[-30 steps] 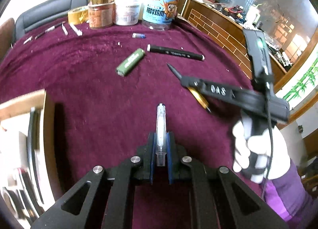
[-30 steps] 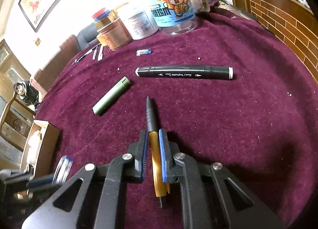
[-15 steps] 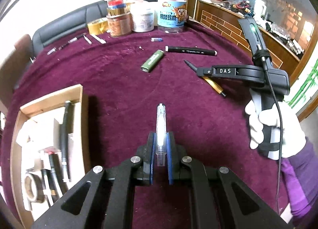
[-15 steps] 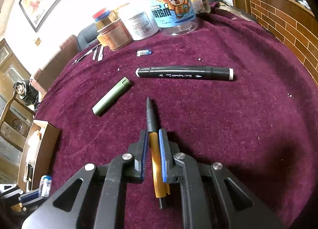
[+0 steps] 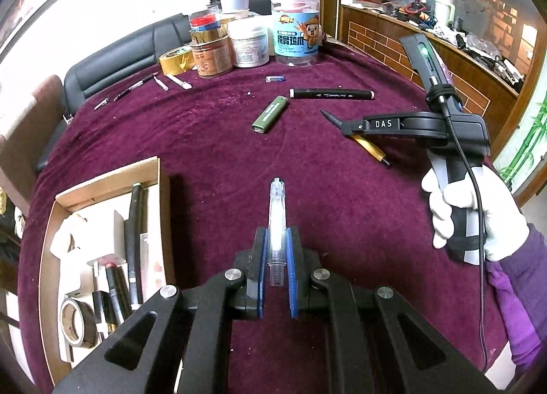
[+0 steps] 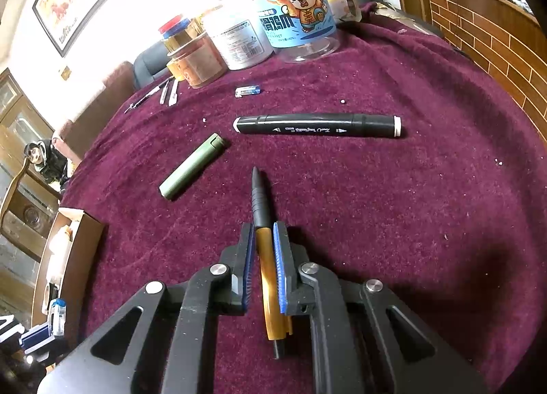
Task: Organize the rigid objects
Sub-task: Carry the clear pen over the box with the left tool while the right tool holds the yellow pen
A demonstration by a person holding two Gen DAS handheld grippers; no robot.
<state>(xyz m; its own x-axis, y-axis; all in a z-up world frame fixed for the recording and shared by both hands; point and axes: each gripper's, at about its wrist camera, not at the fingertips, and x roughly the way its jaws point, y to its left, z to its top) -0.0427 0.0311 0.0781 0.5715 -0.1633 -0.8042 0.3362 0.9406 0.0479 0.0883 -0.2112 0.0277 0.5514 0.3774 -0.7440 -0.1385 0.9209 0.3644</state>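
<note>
Item, nearest: your left gripper [image 5: 275,250], blue pads clamped on a clear plastic pen barrel [image 5: 277,219]. It has swung over in the last second, bringing the cardboard box [image 5: 164,188] at the table's left edge fully into view, so a drop-off looks close.

Item: your right gripper [image 6: 264,240], unmoved, jaws clamped on a smooth amber pen [image 6: 268,277] with ribbed black grip.

Item, mid-cloth: matte green lighter [image 6: 191,166]; cylindrical black marker [image 6: 318,124].

Item, far edge: plastic jars [image 5: 296,36] on plush maroon tablecloth [image 5: 205,141].
</note>
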